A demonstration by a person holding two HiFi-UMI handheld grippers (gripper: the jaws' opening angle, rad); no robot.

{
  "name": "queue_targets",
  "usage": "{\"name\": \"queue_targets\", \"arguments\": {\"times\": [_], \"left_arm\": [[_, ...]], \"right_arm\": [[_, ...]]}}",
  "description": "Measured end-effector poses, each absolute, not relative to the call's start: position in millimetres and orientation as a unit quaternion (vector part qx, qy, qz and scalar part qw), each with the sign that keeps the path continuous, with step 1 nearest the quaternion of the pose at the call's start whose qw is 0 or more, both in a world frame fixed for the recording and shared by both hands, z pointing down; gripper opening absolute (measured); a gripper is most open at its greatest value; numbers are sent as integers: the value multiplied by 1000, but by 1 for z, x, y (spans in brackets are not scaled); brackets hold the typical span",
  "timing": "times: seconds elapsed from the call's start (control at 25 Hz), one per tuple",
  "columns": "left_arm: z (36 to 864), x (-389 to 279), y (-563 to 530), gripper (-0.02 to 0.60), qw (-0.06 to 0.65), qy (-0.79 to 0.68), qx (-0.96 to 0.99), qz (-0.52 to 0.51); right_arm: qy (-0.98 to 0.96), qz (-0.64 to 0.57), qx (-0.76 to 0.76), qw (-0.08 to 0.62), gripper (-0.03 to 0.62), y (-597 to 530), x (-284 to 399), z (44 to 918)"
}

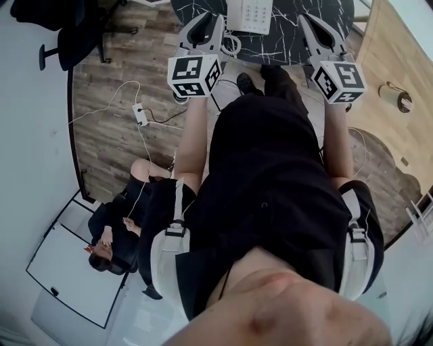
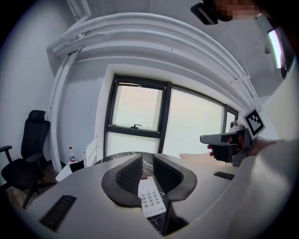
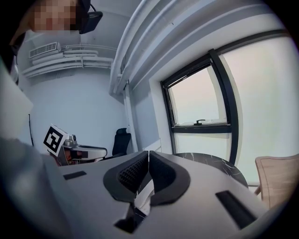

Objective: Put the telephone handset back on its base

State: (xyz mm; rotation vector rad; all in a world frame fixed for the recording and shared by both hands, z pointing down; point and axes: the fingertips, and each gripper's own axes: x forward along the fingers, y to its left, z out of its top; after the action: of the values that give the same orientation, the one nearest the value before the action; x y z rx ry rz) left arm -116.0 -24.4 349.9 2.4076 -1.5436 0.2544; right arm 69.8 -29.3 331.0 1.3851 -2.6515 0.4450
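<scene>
The white telephone (image 1: 249, 15) lies at the top centre of the head view on a dark marbled table (image 1: 284, 32), its coiled cord (image 1: 232, 44) at its lower left corner. The handset cannot be told apart from the base. The left gripper (image 2: 147, 158), at the upper left, has its tongs slightly spread and pinches nothing, with the keypad visible beyond the gap. The right gripper (image 3: 148, 155), at the upper right, has its tongs pressed together.

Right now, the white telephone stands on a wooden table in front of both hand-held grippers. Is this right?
Not wooden: the head view shows the table is black marble-patterned. The white telephone stands on it, in front of the left hand-held gripper and the right hand-held gripper.
</scene>
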Motion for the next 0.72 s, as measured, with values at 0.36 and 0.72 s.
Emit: {"name": "queue_targets", "arguments": {"times": [0.36, 0.72], "left_arm": [[306, -114, -23, 38, 105, -538, 835, 46], [293, -103, -20, 15, 91, -523, 846, 42]], "right_arm": [[-882, 120, 454, 47, 32, -30, 75, 300], [-882, 112, 455, 42, 32, -29, 78, 290]]}}
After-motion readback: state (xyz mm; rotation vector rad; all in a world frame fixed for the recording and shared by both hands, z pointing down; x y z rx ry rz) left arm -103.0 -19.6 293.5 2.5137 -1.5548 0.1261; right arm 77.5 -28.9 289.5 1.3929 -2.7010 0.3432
